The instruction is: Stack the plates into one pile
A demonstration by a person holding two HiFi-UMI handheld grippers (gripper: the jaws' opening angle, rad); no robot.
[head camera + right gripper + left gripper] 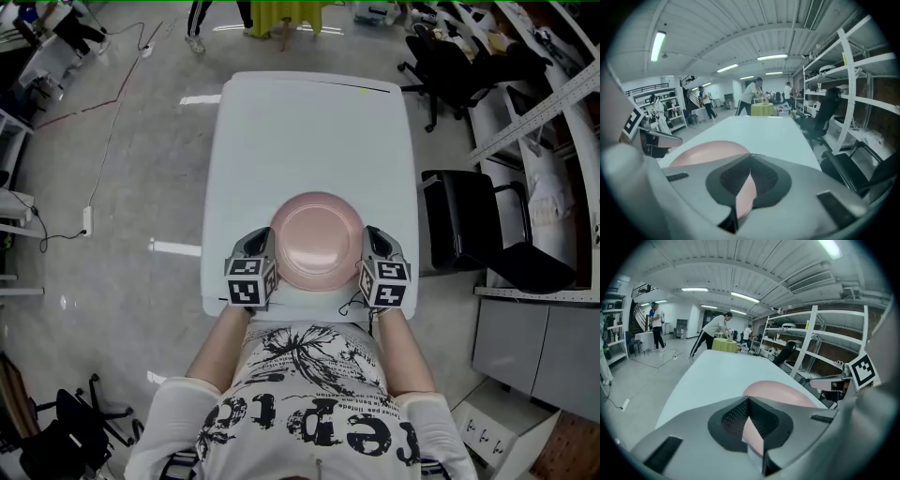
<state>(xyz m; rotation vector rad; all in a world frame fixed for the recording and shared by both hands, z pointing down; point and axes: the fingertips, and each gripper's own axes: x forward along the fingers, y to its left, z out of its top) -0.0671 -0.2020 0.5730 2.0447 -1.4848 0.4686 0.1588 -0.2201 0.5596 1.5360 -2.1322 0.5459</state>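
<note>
L gripper (264,248) pinches pink plate (317,239) rim at 9 o'clock, R gripper (368,248) pinches at 3. Plate's over table (309,122), 6 o'clock end. Prob. stiff, slick, breakable: opposite-rim grips suit, keep level.

White T-shirt (309,403) with black print; grey left gripper (262,247), right gripper (372,244)

Head view: pink plate (316,239) covers the jaw tips of left gripper (266,251) and right gripper (367,247), plus part of the near end of the white table (309,122); can't tell if it's one plate or several. Both gripper views: each gripper's body blocks the plate's near rim, and only a sliver shows between the jaws. Person's torso (314,403) is cut off by the bottom edge; background people (715,331) are too small to make out.
</note>
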